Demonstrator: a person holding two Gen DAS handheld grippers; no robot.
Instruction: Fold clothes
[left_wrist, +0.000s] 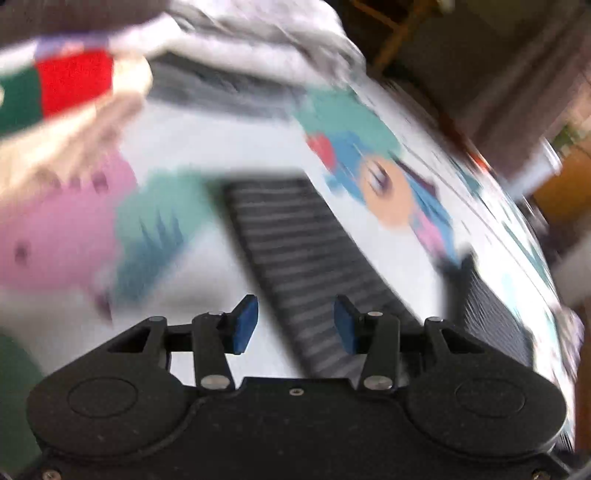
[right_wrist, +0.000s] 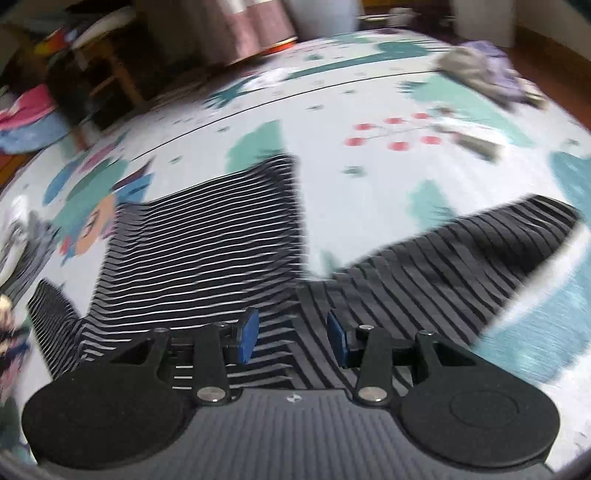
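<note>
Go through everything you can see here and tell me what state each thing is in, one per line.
Striped shirt: spread flat on the mat, one sleeve stretched out to the side, not yet folded.
Left gripper: open, nothing between its pads.
Right gripper: open above the shirt, holding nothing.
Clothes pile: crumpled at the mat's far edge.
Play mat: lying flat.

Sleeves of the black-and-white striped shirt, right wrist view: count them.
2. One long sleeve stretches toward the right edge; the other sleeve lies at the left, partly cut off by the frame.
</note>
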